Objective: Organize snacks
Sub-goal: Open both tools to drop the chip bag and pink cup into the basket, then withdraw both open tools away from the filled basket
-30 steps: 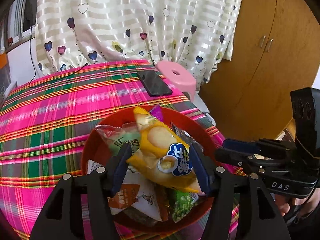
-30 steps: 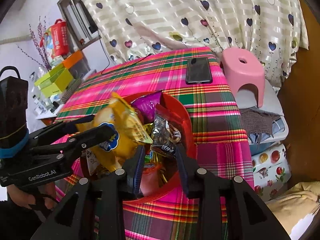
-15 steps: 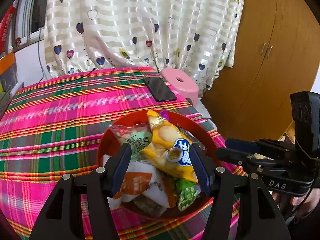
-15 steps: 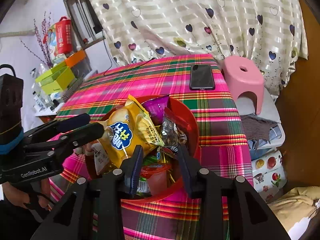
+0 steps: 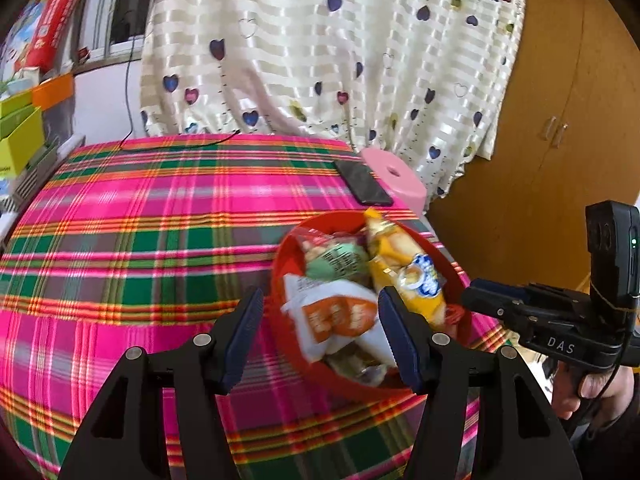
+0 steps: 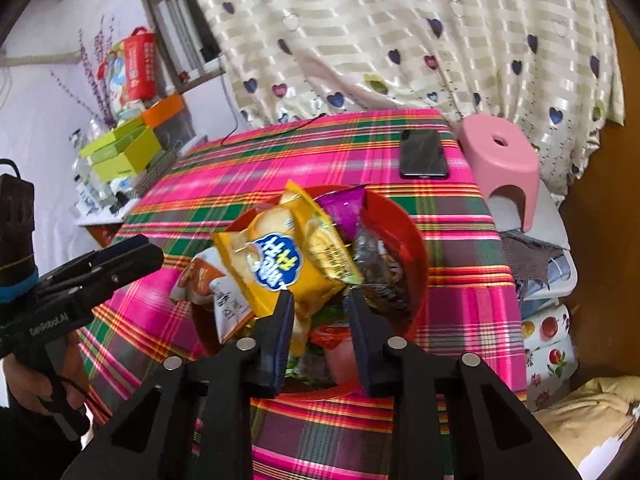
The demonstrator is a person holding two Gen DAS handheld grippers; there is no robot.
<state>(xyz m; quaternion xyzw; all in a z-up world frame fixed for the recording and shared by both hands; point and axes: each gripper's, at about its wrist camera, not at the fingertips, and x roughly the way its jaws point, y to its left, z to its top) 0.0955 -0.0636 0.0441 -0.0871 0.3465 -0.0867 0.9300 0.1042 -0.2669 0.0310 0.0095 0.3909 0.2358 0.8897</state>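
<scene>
Over the red bowl (image 6: 404, 236), I am closing my right gripper (image 6: 318, 300) beside the yellow packet (image 6: 280, 264); whether it grips, I cannot tell. My left gripper (image 5: 320, 320) is hanging open, empty. Next: lifting the packet clear.

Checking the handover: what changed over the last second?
The left gripper swung left, off the yellow biscuit packet, which now lies in the round red plastic bowl; the left fingers closed slightly, empty. The right gripper has just been closing its fingers at that packet's lower edge; grip unclear. Bowl and black phone stayed put.
</scene>
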